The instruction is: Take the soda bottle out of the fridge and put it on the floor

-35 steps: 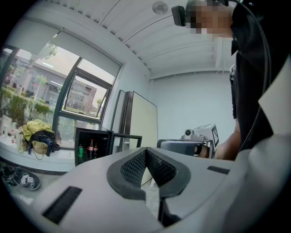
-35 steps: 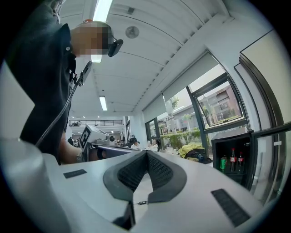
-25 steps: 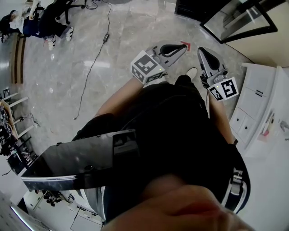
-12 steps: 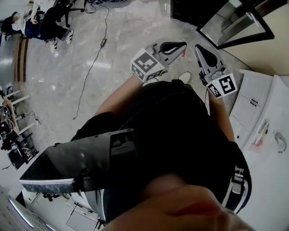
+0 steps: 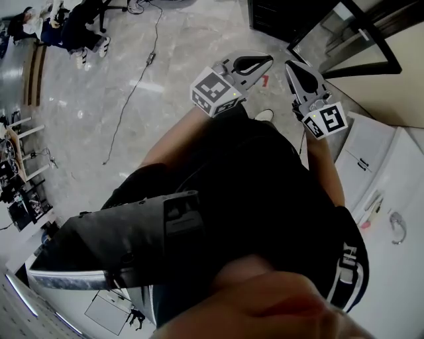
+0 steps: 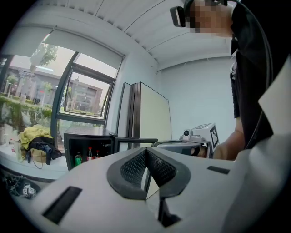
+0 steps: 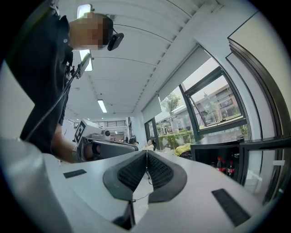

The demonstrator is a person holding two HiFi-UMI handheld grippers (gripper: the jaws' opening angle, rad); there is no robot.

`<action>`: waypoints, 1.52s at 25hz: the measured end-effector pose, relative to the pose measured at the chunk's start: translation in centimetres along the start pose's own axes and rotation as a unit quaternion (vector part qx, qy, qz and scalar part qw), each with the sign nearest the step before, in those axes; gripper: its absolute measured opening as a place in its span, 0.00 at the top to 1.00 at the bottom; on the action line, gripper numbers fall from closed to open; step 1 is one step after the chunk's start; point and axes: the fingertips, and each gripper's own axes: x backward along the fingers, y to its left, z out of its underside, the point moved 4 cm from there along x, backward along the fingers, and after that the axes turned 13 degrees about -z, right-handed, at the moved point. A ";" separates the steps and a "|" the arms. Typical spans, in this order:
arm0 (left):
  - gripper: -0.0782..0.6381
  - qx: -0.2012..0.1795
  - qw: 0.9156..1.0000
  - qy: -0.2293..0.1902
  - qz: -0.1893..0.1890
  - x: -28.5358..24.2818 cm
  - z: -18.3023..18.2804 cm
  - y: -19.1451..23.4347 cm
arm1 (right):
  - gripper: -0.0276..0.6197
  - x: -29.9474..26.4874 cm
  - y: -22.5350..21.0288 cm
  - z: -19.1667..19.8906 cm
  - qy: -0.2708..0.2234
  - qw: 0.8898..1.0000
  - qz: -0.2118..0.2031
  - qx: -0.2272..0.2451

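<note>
A small black fridge (image 6: 88,146) stands open under the window. On its shelf are two red-capped soda bottles (image 6: 89,154) and a green can (image 6: 77,159). In the right gripper view the same fridge (image 7: 217,159) shows the bottles (image 7: 221,164) behind its glass door (image 7: 268,168). From the head view the fridge (image 5: 278,14) lies ahead at the top, door (image 5: 354,40) swung out to the right. My left gripper (image 5: 267,61) and right gripper (image 5: 290,66) are held side by side in front of me, well short of the fridge. Both are shut and hold nothing.
A white cabinet with drawers (image 5: 371,155) stands at my right. A black cable (image 5: 131,89) runs across the marble floor to the left. People sit at the far left (image 5: 63,23). A yellow bag (image 6: 36,139) lies on the window ledge.
The fridge and its door have slid further into the head view, and both grippers sit slightly higher in frame. Their jaws have stayed shut.
</note>
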 end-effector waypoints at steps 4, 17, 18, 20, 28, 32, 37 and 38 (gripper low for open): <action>0.89 0.002 1.000 0.006 -0.004 -1.8 0.1 1.7 | 0.94 -0.9 -2.8 0.3 0.002 1.000 0.004 -0.005; 0.89 0.009 0.999 0.010 0.036 -8.3 1.4 13.8 | 0.94 -8.8 -13.6 2.4 0.034 0.996 0.078 -0.012; 0.89 0.008 0.999 0.011 0.036 -8.9 1.6 15.0 | 0.94 -9.5 -14.6 2.8 0.038 0.996 0.083 -0.012; 0.89 0.005 0.999 0.015 0.038 -10.2 2.0 17.2 | 0.93 -10.4 -16.5 3.6 0.047 0.994 0.098 -0.010; 0.89 0.003 0.999 0.022 0.028 -15.8 3.7 23.7 | 0.93 -12.9 -25.5 6.0 0.065 0.988 0.138 0.003; 0.89 0.016 0.999 0.051 -0.009 -19.3 5.3 25.4 | 0.93 -12.2 -31.2 8.2 0.064 0.986 0.151 -0.002; 0.89 0.039 0.998 0.034 -0.030 -23.8 9.2 27.0 | 0.93 -11.7 -37.7 12.3 0.062 0.981 0.182 -0.003; 0.89 0.039 0.998 0.031 -0.034 -24.7 10.4 27.4 | 0.93 -11.7 -38.7 13.4 0.060 0.980 0.187 -0.003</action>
